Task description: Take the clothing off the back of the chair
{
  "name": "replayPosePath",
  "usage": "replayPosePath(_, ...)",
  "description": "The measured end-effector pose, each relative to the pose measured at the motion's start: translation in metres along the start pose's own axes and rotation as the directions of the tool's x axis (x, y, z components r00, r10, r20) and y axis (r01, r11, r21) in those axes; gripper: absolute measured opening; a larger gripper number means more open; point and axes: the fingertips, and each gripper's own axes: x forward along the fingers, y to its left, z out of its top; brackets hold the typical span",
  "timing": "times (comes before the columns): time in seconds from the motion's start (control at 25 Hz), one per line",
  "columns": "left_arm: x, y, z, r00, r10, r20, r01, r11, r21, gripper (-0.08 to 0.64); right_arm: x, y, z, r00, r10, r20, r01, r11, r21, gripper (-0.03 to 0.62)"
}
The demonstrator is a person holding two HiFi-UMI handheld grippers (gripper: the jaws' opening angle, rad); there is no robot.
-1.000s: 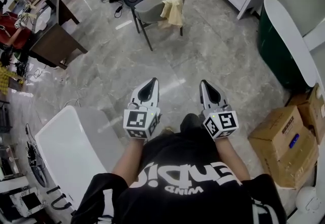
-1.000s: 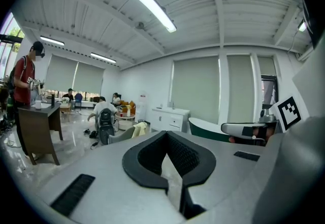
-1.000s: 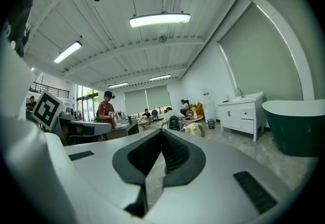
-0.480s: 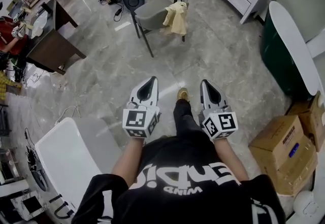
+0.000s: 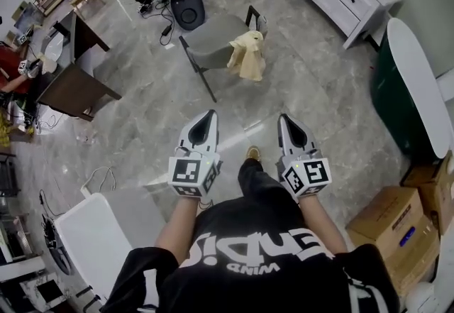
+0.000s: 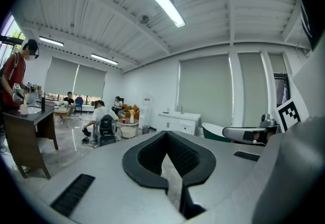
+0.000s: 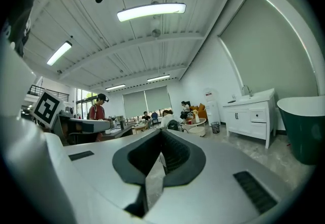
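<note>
Hand-held grippers, 2 of them, are closed and empty. The left hand-held gripper [image 5: 210, 116] and the right hand-held gripper [image 5: 286, 120] are held side by side in front of me. Each has its jaws together with nothing between them, and each gripper view confirms it.

The clothing [image 5: 248, 56], a pale yellow garment, hangs over the back of the grey chair [image 5: 211, 38]. It is well apart from both tips, with bare floor [image 5: 305, 91] between.

I judge this to be the approach step, with no grasp begun. Next I need to close that gap, open 1 set of jaws and pinch the cloth near its top fold. Then I should lift it up off the backrest, since a sideways drag might snag the cloth or rock the chair.

From the head view I cannot tell what kind of garment it is, or how much hangs down the far side of the backrest. In both gripper views I cannot pick out the chair or the clothing, as each gripper's own body fills the lower half.
</note>
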Motion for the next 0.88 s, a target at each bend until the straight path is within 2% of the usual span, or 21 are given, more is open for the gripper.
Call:
replayPosePath(0.24,0.080,0.030,0.028,0.999,0.042,0.001,-0.042,0.999,0.005,0.014,0.082,-0.044,0.021,0.998,0.065,-0.011,-0.065,0.998,0.003,0.009)
replayPosePath(0.4,0.125,0.044,0.034,0.997,0.071,-0.006,-0.071,0.998,0.000,0.014,0.124,-0.070,0.027,0.995,0.094,-0.016,-0.094,0.996,0.009,0.009)
replayPosePath(0.64,0.158,0.060,0.039,0.996,0.088,-0.008,-0.088,0.996,-0.004,0.014,0.161,-0.078,0.027,0.989,0.142,-0.038,-0.141,0.990,0.017,0.009)
replayPosePath(0.88,0.178,0.070,0.047,0.998,0.057,-0.015,-0.057,0.998,-0.015,0.014,0.183,-0.084,0.032,0.992,0.114,-0.045,-0.115,0.993,-0.003,0.009)
